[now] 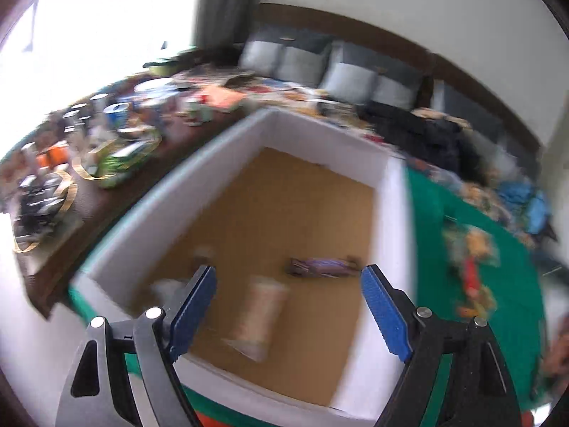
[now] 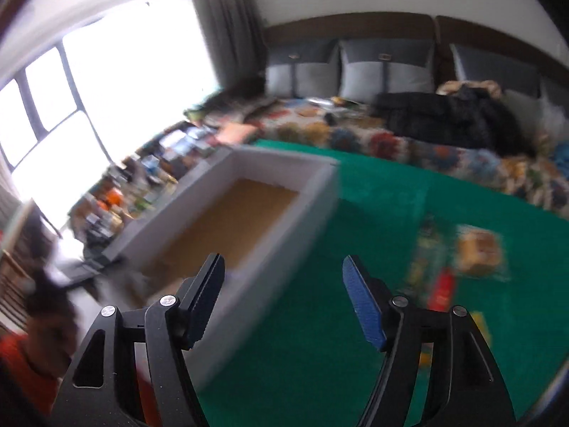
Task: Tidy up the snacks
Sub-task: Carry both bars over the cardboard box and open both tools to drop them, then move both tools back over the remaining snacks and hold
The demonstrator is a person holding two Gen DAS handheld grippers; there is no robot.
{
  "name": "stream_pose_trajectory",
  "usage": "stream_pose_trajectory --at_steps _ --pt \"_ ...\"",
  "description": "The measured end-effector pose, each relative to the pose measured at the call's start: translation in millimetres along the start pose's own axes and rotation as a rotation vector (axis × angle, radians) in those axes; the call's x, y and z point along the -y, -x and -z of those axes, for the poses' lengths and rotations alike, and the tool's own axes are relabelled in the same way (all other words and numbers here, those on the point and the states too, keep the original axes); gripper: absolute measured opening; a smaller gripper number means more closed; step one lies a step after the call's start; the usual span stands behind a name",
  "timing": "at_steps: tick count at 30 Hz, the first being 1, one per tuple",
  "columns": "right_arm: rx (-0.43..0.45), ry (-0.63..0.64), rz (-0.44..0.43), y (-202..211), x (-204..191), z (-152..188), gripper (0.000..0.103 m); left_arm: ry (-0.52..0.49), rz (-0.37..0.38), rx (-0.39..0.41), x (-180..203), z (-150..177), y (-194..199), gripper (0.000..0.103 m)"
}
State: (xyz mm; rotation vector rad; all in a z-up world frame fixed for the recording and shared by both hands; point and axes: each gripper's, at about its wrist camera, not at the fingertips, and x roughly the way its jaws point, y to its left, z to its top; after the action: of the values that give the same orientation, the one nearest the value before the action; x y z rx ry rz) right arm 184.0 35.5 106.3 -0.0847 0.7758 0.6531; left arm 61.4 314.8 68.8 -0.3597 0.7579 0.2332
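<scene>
A white-walled box with a brown cardboard floor sits on a green cloth. Inside it lie a purple-wrapped snack, a tan snack packet and a pale blurred packet near the left wall. My left gripper hovers open above the box, nothing between its blue pads. My right gripper is open and empty over the box's near right corner. More snacks lie loose on the cloth to the right, also in the left wrist view as a blurred pile of snacks.
A dark wooden side table crowded with cans and packets stands left of the box. Behind is a bed with grey pillows, a patterned blanket and a black jacket. A person in red is at the lower left.
</scene>
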Motion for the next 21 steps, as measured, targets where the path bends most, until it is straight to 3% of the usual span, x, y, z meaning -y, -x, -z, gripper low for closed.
stream_pose_trajectory --at_steps 3,6,9,14,19,21 --pt "-0.106 0.030 0.182 -13.7 62.4 66.6 0.072 -0.079 0.133 -0.011 54.5 19.9 7.6 0.084" --pt "-0.190 -0.001 0.321 -12.1 122.2 133.0 0.072 -0.173 0.258 -0.051 118.4 51.0 7.4 0.093" --pt "-0.200 -0.090 0.400 6.5 168.3 184.9 0.072 -0.239 0.338 -0.119 170.8 88.4 -10.4 0.100" --pt "-0.145 -0.215 0.471 29.0 203.3 228.6 0.072 -0.352 0.290 -0.246 228.0 150.7 -75.0 0.099" --pt "-0.127 -0.264 0.481 29.2 209.6 239.9 0.072 -0.465 0.203 -0.242 250.7 165.8 -112.7 0.099" --pt "-0.133 -0.279 0.483 26.2 209.8 247.7 0.073 -0.465 0.191 -0.227 251.6 163.2 -121.1 0.099"
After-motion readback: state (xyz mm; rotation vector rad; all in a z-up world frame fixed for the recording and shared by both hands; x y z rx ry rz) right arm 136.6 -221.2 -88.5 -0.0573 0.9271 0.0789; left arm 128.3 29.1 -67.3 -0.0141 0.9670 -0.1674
